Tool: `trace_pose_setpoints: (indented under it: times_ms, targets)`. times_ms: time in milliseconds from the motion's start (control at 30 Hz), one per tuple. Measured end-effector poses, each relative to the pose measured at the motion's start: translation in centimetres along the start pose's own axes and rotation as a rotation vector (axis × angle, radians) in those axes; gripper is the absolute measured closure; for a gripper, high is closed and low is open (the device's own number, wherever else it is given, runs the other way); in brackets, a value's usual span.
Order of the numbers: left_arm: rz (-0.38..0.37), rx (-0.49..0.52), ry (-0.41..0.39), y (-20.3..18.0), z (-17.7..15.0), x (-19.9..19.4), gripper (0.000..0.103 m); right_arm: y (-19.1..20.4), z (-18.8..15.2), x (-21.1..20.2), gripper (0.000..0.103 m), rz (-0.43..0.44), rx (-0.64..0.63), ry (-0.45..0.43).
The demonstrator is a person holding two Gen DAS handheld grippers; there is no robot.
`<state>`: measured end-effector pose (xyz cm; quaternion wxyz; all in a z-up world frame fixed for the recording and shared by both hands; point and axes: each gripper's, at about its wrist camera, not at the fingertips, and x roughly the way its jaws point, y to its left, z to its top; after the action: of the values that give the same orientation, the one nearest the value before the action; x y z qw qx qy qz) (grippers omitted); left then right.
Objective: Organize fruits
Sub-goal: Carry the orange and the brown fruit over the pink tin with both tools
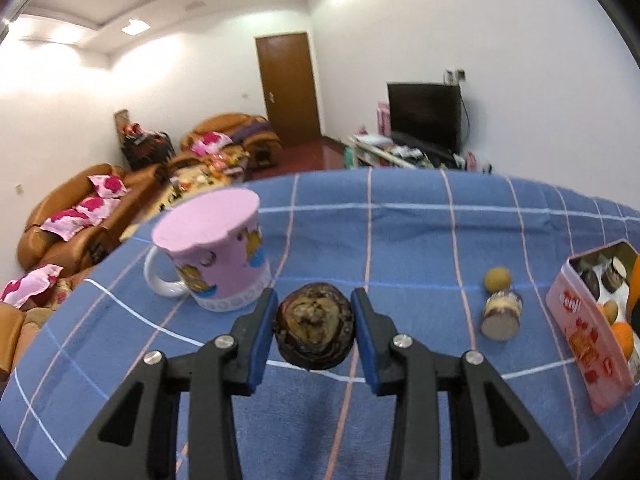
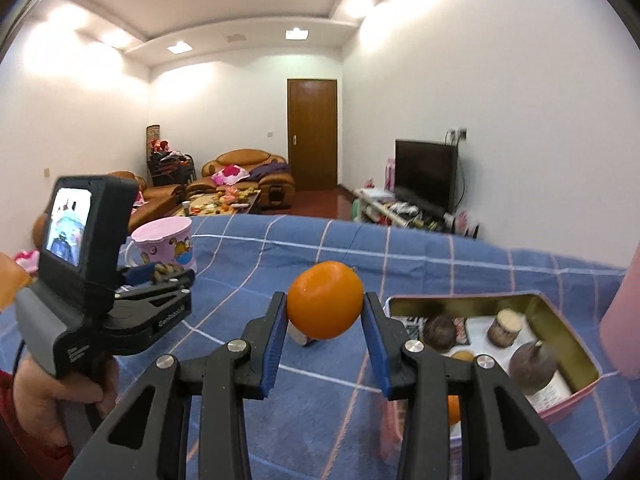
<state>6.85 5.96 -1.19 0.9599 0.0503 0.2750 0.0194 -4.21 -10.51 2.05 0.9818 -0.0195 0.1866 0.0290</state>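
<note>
At the left edge of the blue checked tablecloth [image 1: 420, 240] we see the pink mug [image 1: 216, 248], standing upside down. Just right of it our left gripper [image 1: 314, 328] is clamped on a dark, shrivelled fruit [image 1: 314, 326], both blue pads pressed to its flanks, the fruit held clear of the cloth. We judge it light but soft and wrinkled, so a gentle squeeze across its widest part suits it; more force could crush it. Further right a small yellow fruit [image 1: 498, 279] and a brown-and-cream piece [image 1: 502, 314] lie on the cloth, near the pink tin [image 1: 576, 320] at the right edge. Our right gripper [image 2: 325, 310] grips an orange [image 2: 325, 306] beside that tin: firm, smooth, round, likely to slip unless held across its middle.
</note>
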Motion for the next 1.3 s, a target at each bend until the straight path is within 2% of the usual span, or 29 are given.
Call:
trace_pose_setpoints:
  times_ms: [367,767,1300]
  targets:
    - [-0.007,-0.043,-0.052,-1.2,-0.4,-1.7,0.063,-2.1,-0.2,-0.3,0.063,0.017,0.047,0.029]
    - [-0.058,-0.017,-0.072,-5.9,-1.0,-3.9,0.063,-6.7,-0.7,-2.4,0.063,-0.04,0.071,0.018]
    - [-0.147,-0.016,-0.117,-11.3,-0.1,-5.3,0.063,-13.6,-0.6,-3.6,0.064,-0.14,0.103,-0.01]
